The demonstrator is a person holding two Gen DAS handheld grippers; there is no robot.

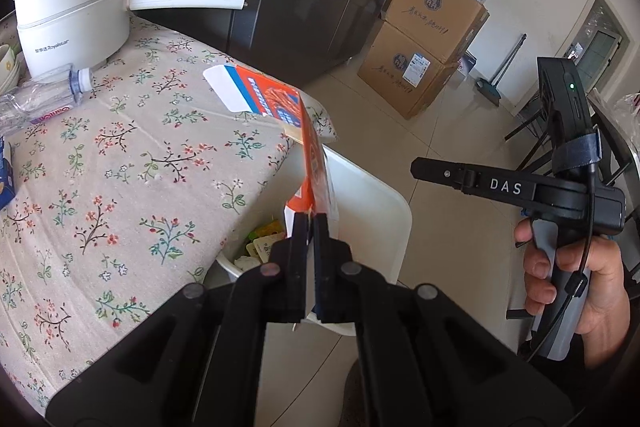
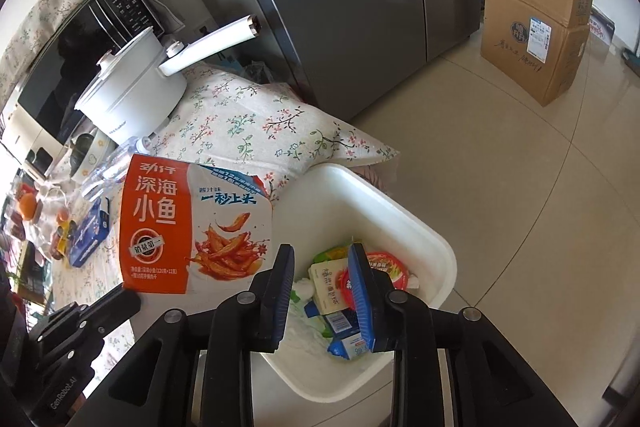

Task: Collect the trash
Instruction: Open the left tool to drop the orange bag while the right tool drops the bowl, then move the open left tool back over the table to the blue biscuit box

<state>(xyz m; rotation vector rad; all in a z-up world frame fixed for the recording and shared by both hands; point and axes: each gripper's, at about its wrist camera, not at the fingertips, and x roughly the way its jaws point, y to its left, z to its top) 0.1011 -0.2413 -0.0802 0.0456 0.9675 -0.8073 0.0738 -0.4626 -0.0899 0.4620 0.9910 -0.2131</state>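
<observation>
The left gripper (image 1: 310, 223) pinches the flat orange-and-white snack carton (image 2: 192, 223) by its bottom edge, above the table edge beside the white plastic bin (image 2: 400, 211). The right gripper (image 2: 320, 291) hangs open and empty over the bin. Released here, the broad carton could catch the rim or land on the floral tablecloth (image 1: 132, 155).

We see both views in bright, even daylight, no hard shadows. Light seems to come from ahead-right of the grippers: in the left wrist view the window (image 1: 600, 39) is washed pale. The floor (image 2: 520, 187) ahead of the right gripper carries a broad soft sheen, and the fridge (image 2: 352, 7) shows long vertical streak reflections. Glare bleaches the bin (image 2: 400, 215) rim nearly to pure white. Fisheye bends straight lines hard twd the edges; corners go to black vignette w/ a soft dark ring. Fingers (image 1: 300, 247) close to the lens look slightly soft, mid-distance is sharp. No motion blur that we can spot.
</observation>
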